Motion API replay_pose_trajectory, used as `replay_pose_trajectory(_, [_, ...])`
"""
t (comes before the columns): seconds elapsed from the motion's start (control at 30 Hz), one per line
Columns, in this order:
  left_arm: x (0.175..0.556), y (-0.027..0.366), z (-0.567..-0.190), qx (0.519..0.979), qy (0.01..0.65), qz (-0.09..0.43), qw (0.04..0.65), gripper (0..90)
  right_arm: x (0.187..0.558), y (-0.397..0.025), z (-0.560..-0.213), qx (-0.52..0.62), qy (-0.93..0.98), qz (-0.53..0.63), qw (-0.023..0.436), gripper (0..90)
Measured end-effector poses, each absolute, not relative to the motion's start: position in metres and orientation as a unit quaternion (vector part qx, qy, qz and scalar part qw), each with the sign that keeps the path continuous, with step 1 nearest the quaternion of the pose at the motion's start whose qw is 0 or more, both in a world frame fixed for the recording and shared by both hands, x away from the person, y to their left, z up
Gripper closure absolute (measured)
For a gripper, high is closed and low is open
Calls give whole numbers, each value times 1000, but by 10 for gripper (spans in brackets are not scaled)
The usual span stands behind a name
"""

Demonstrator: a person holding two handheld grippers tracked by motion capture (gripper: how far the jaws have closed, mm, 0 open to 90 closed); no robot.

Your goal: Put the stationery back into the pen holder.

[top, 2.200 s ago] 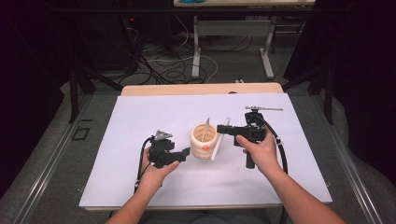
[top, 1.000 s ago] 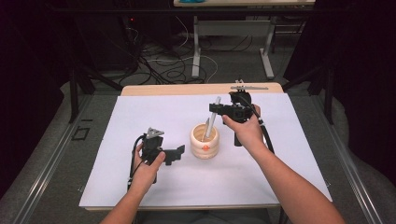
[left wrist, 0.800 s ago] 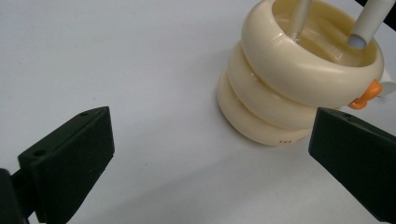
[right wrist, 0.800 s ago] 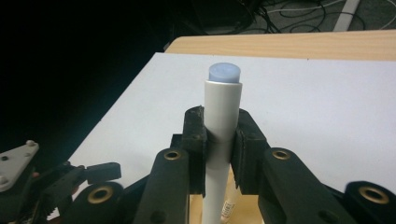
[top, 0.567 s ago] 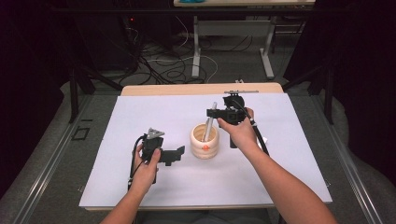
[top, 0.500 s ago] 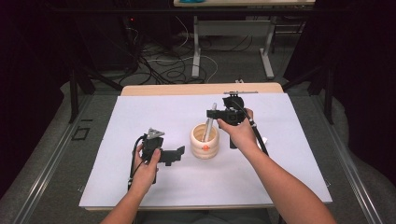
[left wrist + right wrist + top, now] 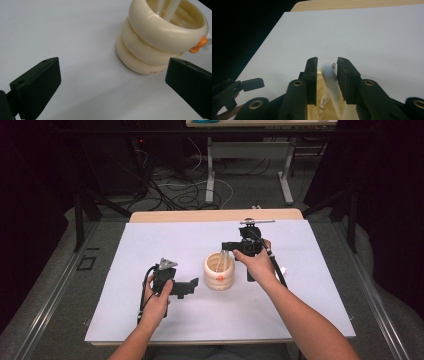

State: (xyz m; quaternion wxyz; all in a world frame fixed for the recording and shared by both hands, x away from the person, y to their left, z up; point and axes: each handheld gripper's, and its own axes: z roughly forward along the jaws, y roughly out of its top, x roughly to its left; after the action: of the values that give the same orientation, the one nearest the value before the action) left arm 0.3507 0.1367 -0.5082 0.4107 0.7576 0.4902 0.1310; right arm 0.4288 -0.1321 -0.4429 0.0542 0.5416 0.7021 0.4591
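A cream ribbed cup (image 7: 219, 272) with a small orange knob (image 7: 198, 46) stands mid-table on the white sheet (image 7: 150, 245). My right gripper (image 7: 227, 246) hovers just over its far rim. In the right gripper view a blurred white stick (image 7: 329, 75) hangs between the slightly parted jaws of the right gripper (image 7: 327, 62). It leans on one jaw and its lower end is down in the cup (image 7: 322, 105). More white sticks (image 7: 170, 10) stand inside the cup (image 7: 160, 42). My left gripper (image 7: 187, 285) rests left of the cup. This left gripper (image 7: 112, 75) is wide open and holds nothing.
The wooden table edge (image 7: 215, 215) shows beyond the sheet's far side. A small white scrap (image 7: 283, 270) lies just right of the right hand. Cables and a desk's metal legs (image 7: 210, 175) sit on the floor behind the table.
The right gripper lifted the stick from beside the cup, carried it over the rim and lowered it in. Its jaws have eased apart. The left gripper drew slightly left.
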Motion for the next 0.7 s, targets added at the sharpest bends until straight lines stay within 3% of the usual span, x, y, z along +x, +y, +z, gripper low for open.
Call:
replay_pose_trajectory(0.27, [351, 138, -508, 759, 488, 134, 410, 2, 423, -139, -437, 528, 696, 482, 66, 546])
replay_pose_trajectory(0.7, [352, 139, -509, 757, 492, 136, 408, 2, 416, -167, -436, 492, 715, 487, 99, 433])
